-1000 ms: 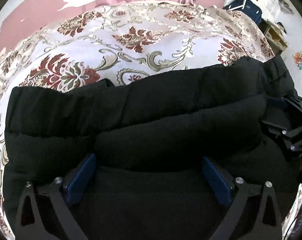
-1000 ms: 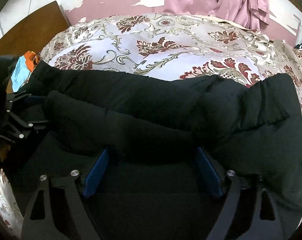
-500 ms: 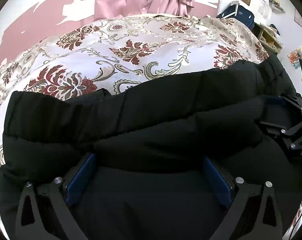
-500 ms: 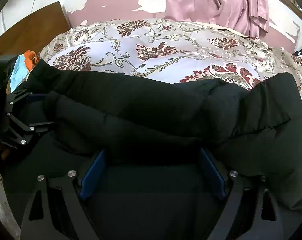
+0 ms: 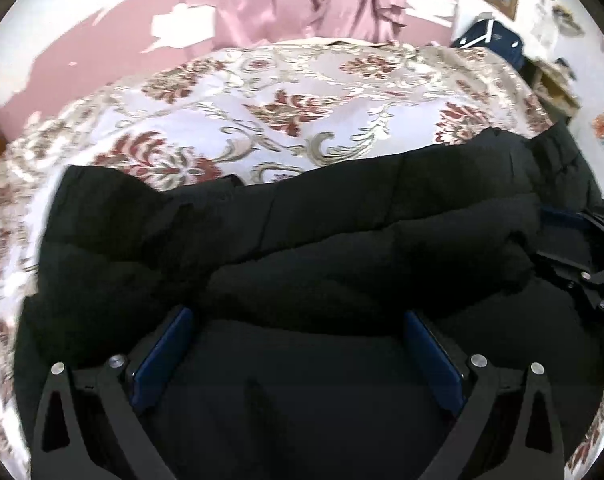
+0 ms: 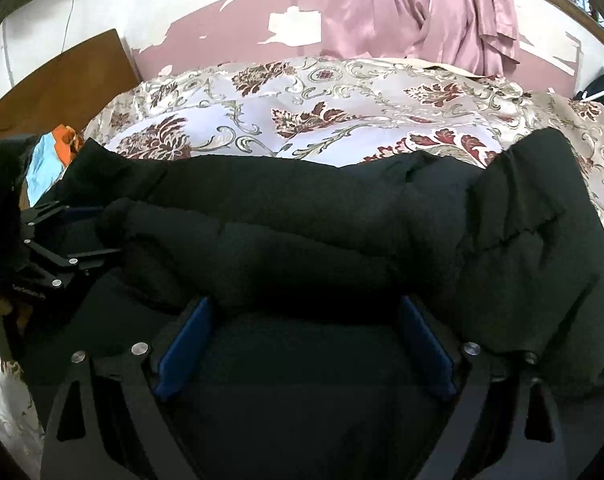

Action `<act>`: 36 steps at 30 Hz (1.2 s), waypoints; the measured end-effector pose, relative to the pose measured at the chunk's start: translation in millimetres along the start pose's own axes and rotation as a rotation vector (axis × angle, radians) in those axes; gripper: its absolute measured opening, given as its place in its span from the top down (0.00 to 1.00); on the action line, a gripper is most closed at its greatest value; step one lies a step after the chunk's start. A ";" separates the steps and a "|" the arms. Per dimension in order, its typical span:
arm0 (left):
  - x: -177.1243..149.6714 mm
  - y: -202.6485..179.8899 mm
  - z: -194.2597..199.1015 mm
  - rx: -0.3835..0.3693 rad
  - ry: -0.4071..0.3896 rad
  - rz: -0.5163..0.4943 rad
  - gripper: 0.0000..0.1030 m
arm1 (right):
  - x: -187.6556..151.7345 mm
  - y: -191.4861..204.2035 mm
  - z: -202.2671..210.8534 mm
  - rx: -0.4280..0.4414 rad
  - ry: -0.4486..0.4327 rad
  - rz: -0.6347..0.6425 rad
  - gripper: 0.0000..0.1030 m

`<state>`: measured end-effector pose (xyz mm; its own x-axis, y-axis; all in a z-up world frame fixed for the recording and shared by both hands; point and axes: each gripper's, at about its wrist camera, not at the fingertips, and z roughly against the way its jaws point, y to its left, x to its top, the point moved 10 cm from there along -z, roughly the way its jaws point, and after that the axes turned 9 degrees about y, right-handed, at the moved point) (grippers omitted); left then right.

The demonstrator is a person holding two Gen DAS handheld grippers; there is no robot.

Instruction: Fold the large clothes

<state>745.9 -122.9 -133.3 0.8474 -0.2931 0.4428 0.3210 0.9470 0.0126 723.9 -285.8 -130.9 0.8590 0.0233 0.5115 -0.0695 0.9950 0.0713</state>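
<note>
Black puffer jacket (image 5: 302, 240) lies crosswise on the near part of the bed, on the floral bedspread (image 5: 285, 92), bunched into long padded rolls running left to right. Far half of the bedspread is bare

My left gripper (image 5: 297, 344) sits over the jacket's near edge, blue pads (image 5: 161, 356) wide apart, black fabric lying between them, but I can't see either pad pressing on it. My right gripper (image 6: 306, 344) is the same further right: jaws opening, pads (image 6: 185, 344) spread wide, fabric lying loose between them, nothing pinched. Each gripper shows at the side of the other's view, so they're spaced along the same near edge

Step, as I read it: a fold has just been laid down and I'm letting go. The thick roll just past both sets of fingers looks like the folded-over part

Next move, my call: back both grippers clear without dragging the top layer, then regrip for the next fold, probably at the jacket's ends, left one near the orange and blue cloth (image 6: 49, 152), right one at the flap (image 6: 542, 208) toward the right side of the bed

Padding is springy and slick-looking, so the roll may creep open once released; the next bite should be deep, through all layers
</note>
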 end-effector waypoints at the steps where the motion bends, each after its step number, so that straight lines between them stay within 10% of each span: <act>1: -1.6 1.0 4.2 0.023 0.003 0.005 0.00 | -1.4 -0.5 2.6 -0.001 -0.002 -0.003 0.11; 18: -13.1 78.9 75.5 0.111 -0.065 0.145 0.00 | -5.8 -73.6 76.0 -0.221 -0.052 -0.074 0.02; 36: -47.1 124.3 25.2 0.062 0.179 0.177 0.00 | -32.9 -142.0 46.7 -0.136 0.057 -0.288 0.02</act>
<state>735.2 12.0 -130.1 0.9512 -0.1358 0.2771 0.1395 0.9902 0.0062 681.8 -432.4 -117.9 0.8607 -0.2593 0.4381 0.2453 0.9653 0.0894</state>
